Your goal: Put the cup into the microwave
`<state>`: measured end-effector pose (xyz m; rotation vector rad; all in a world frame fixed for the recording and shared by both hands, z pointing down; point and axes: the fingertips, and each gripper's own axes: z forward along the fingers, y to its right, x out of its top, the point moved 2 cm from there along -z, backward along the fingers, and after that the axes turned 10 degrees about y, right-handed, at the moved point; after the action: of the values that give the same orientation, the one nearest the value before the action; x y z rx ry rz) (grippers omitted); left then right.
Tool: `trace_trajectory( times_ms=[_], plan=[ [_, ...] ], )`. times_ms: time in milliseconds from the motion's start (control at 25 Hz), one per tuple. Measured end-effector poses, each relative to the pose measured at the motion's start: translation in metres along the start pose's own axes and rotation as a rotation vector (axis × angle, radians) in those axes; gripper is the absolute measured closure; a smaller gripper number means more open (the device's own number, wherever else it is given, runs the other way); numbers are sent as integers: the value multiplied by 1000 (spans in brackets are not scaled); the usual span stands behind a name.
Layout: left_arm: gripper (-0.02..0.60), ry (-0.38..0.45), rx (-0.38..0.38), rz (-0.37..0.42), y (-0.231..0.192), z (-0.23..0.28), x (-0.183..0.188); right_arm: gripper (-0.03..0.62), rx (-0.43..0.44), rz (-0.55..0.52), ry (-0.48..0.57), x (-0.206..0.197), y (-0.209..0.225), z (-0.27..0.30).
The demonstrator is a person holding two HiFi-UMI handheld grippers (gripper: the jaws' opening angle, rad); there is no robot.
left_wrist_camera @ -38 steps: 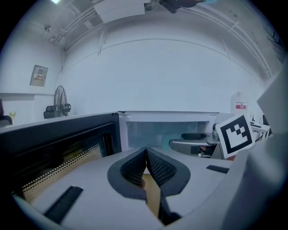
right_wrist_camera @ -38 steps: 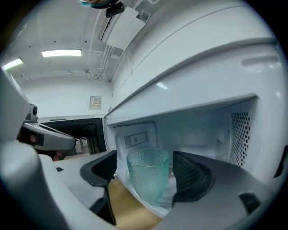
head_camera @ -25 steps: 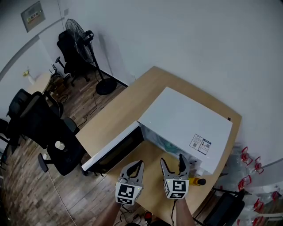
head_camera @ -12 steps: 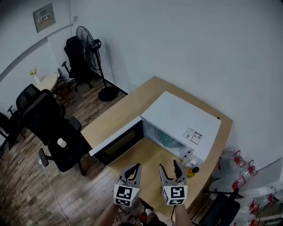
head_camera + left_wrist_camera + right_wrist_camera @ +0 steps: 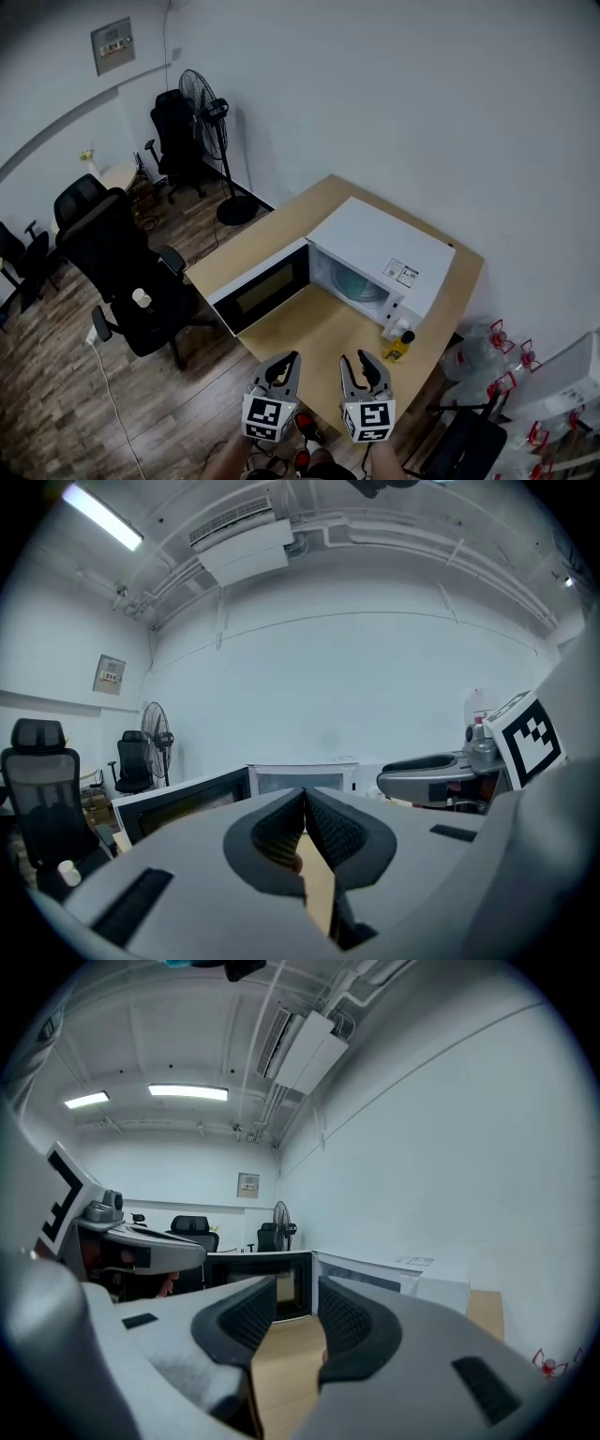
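Note:
The white microwave [image 5: 384,248] stands on the wooden table [image 5: 319,328] with its door [image 5: 261,292] swung open to the left. A pale greenish shape [image 5: 357,286] lies inside the cavity; I cannot tell whether it is the cup. Both grippers hover off the table's near edge, well back from the oven. My left gripper [image 5: 281,362] [image 5: 305,799] is shut, its pads meeting on nothing. My right gripper [image 5: 360,362] [image 5: 295,1302] still shows a gap and its jaws are closing with nothing between them. The right gripper view also shows the microwave [image 5: 394,1274] and its door [image 5: 258,1283].
A small yellow bottle with a black cap [image 5: 398,345] stands by the microwave's front right corner. Black office chairs [image 5: 127,272] sit left of the table, and a standing fan [image 5: 211,122] is by the far wall. A white wall runs behind the table.
Both grippers have drawn back from the microwave toward the table's near edge and risen. The right jaws have narrowed from wide open. The microwave looks smaller and farther away.

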<state>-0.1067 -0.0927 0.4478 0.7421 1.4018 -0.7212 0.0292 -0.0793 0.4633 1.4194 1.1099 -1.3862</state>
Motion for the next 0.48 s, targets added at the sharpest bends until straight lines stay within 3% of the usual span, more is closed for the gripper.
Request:
trace_trajectory(
  times_ms=[480],
  plan=[
    [558,15,-5,10,38,-67,5,542,-22,-34,21,10,-25,-79]
  ],
)
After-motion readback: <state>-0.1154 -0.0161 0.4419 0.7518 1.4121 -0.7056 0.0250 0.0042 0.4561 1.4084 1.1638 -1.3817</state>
